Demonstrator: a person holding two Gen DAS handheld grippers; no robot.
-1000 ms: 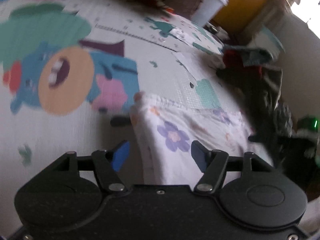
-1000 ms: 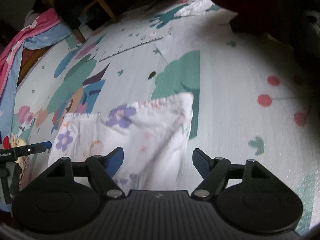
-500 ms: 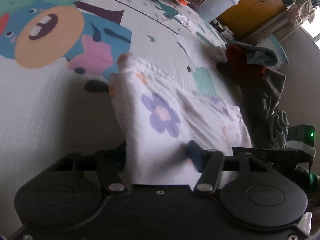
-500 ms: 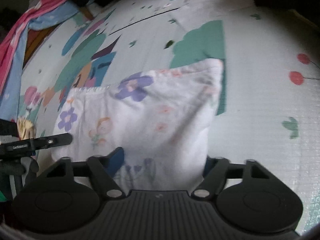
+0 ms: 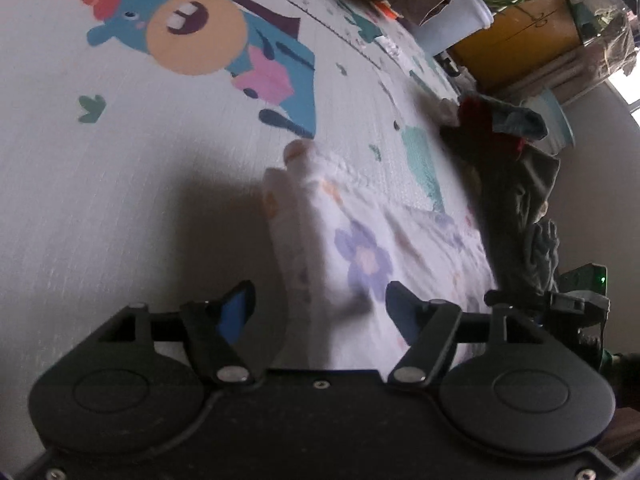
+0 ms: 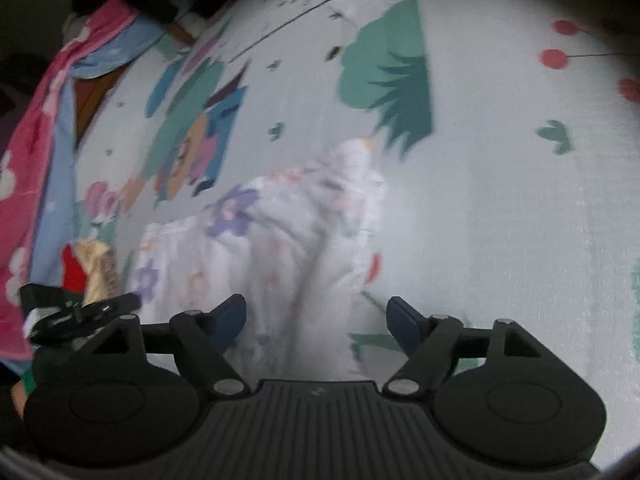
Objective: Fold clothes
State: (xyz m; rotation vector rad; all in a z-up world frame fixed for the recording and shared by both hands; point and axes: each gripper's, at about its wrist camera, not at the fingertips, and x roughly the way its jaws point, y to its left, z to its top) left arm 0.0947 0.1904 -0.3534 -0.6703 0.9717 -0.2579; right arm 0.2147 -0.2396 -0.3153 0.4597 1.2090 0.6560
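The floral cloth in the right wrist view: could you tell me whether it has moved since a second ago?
Yes. The floral cloth lay flat with its far edge overlapping the green tree print; now it is bunched, short of it.

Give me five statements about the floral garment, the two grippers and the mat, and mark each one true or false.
1. The white floral garment lies on a cartoon-print play mat. True.
2. The left gripper is clamped shut on the garment. False: its jaws are opening, the cloth lies between the blue fingertips and they do not press on it.
3. The right gripper has its jaws apart. True: they are opening, with cloth between them.
4. The garment is plain black. False: it is white with purple flowers.
5. A heap of dark clothes lies beyond the garment in the left wrist view. True.
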